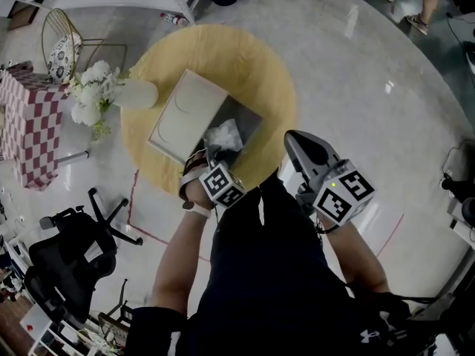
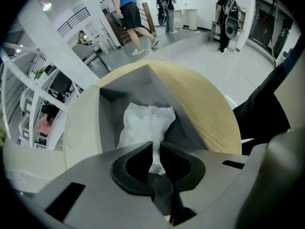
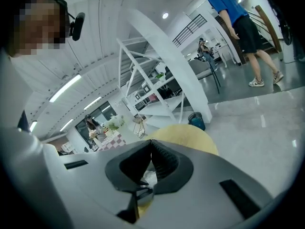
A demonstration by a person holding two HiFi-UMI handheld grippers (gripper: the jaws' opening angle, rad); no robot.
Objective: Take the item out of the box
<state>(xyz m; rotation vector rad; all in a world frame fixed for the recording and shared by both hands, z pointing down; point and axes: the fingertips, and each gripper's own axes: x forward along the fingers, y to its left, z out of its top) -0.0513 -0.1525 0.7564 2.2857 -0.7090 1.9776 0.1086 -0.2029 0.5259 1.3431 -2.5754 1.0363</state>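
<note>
The head view looks steeply down on a round yellow table (image 1: 267,65) at the frame's centre. An open grey box (image 1: 251,116) sits on it, with its cream lid (image 1: 185,113) lying to the left. A crumpled white bag (image 1: 224,134) lies in the box, and the left gripper (image 1: 211,154) reaches into the box at the bag's lower edge. The right gripper (image 1: 292,136) hangs at the table's lower right edge, off the box. White flowers (image 1: 93,95) and a checked cloth (image 1: 33,121) stand at the left, and a black office chair (image 1: 67,251) at the lower left, on glossy grey floor.

The left gripper view shows what the head view hides: the left gripper (image 2: 155,149) has its jaws pinched on the bag's (image 2: 145,125) near end, inside the grey box (image 2: 107,111).

In the right gripper view, the right gripper (image 3: 151,144) has its jaws together, empty. Beyond them are the table (image 3: 190,137), white shelving (image 3: 157,94) and a person in a blue top (image 3: 233,13) at the upper right.
</note>
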